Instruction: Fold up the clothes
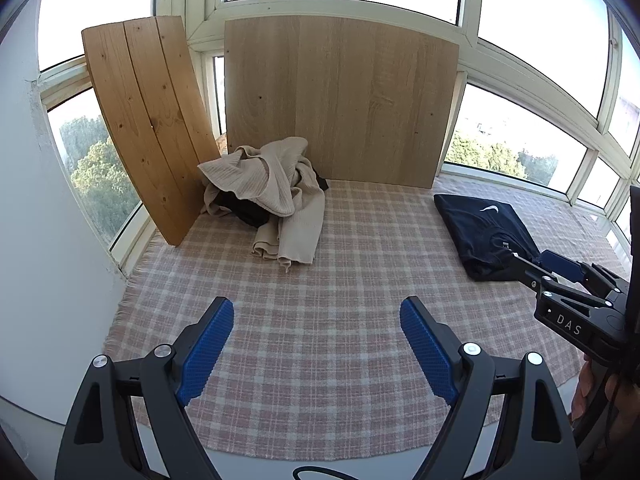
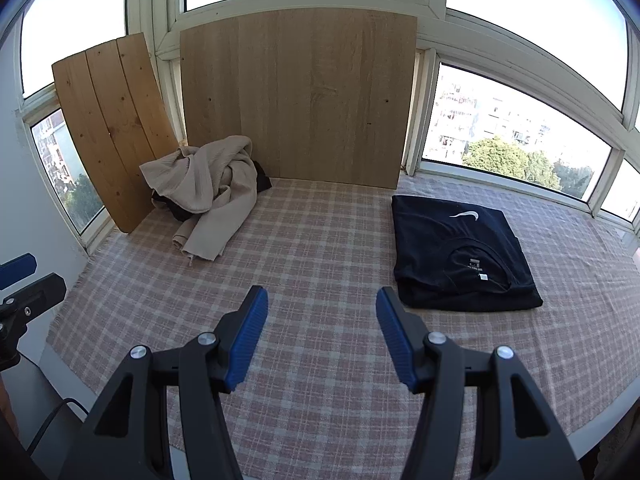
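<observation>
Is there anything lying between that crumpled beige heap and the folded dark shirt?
No. In both wrist views, only bare checked cloth lies between the beige heap and the folded dark shirt.

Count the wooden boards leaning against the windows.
2. A narrow planked board leans at the far left; a wide board stands at the back centre, behind the beige clothes pile. None seem hidden.

Beige ribbed garment (image 1: 272, 188) (image 2: 208, 188): crumpled, unfolded heap, upper left of centre in both views, one end trailing toward the camera. Dark item (image 1: 250, 210) partly buried under it, type unclear. Black tee w/ white swoosh (image 1: 484, 232) (image 2: 460, 252): folded flat into a neat rectangle, right side of frame, neck label up, well apart from the heap.
</observation>
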